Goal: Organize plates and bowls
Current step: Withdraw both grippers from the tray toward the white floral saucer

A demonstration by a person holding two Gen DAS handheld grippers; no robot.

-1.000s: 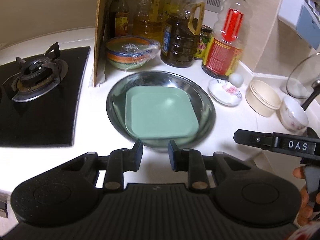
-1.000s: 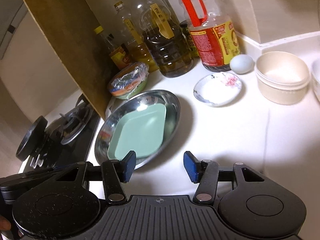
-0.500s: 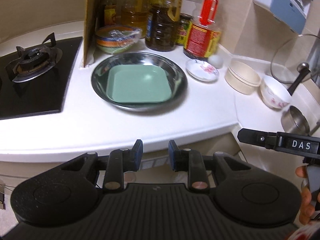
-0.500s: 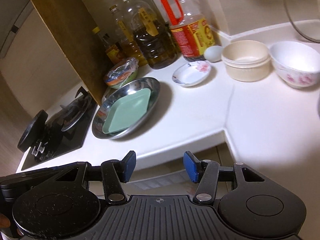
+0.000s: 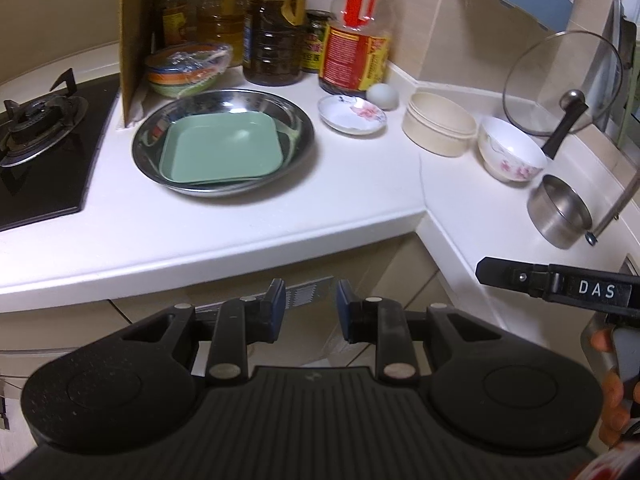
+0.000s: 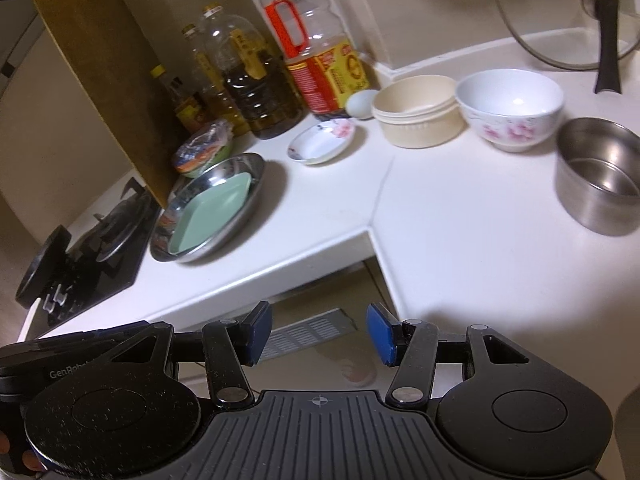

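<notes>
Left tool (image 5: 310, 307): held off the front edge of the desk (image 5: 248, 220), above the cabinet front; its blue pads are set a narrow gap apart and nothing is gripped.
Right tool (image 6: 319, 335): held off the inner corner of the desk, pads spread wider than the left tool's, nothing between them.
Steel plate (image 5: 298, 120): set on the desk just beside the gas hob (image 5: 40, 152).
Green square plate (image 5: 221, 148): laid flat inside the steel plate.
Small flowered saucer (image 5: 352, 114): placed behind and to the right of the steel plate, near an egg (image 5: 383, 95).
Cream bowls (image 5: 438, 124): stacked, just beside the white flowered bowl (image 5: 510, 154); whether they touch cannot be told.
Steel pot (image 6: 600, 180): stood on the right wing of the desk, near the flowered bowl.
Wrapped striped bowl (image 5: 188, 68): seen behind the steel plate, in front of the oil bottles (image 5: 276, 24).
Glass lid (image 5: 560, 80): leaned against the wall.
</notes>
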